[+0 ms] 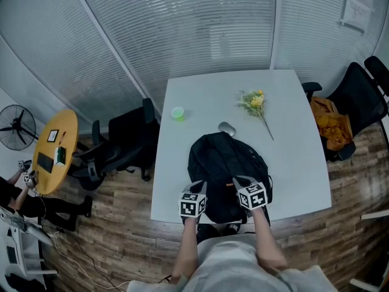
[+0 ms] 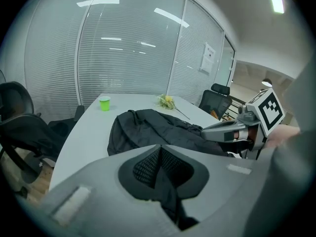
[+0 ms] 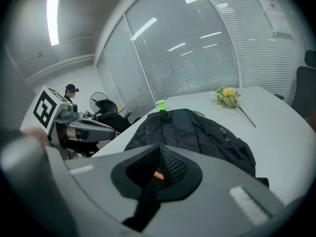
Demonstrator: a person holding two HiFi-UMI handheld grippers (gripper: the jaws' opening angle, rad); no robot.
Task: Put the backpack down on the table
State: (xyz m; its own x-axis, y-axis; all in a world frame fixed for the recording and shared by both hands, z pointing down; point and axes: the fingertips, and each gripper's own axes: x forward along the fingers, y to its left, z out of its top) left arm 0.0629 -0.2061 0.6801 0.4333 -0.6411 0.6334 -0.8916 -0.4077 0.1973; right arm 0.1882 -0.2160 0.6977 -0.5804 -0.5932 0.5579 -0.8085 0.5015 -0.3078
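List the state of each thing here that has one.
backpack, lying on the table
left claw, shut on backpack fabric
right claw, shut on backpack fabric
green cup, upright
flowers, lying flat

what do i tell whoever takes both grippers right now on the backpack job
Left gripper: shut on a black strap of the backpack.
Right gripper: shut on a second black strap.
The backpack lies flat on the table, at the edge nearest the person.
Done: backpack is down.
Left: probably just open both grippers and draw them back.
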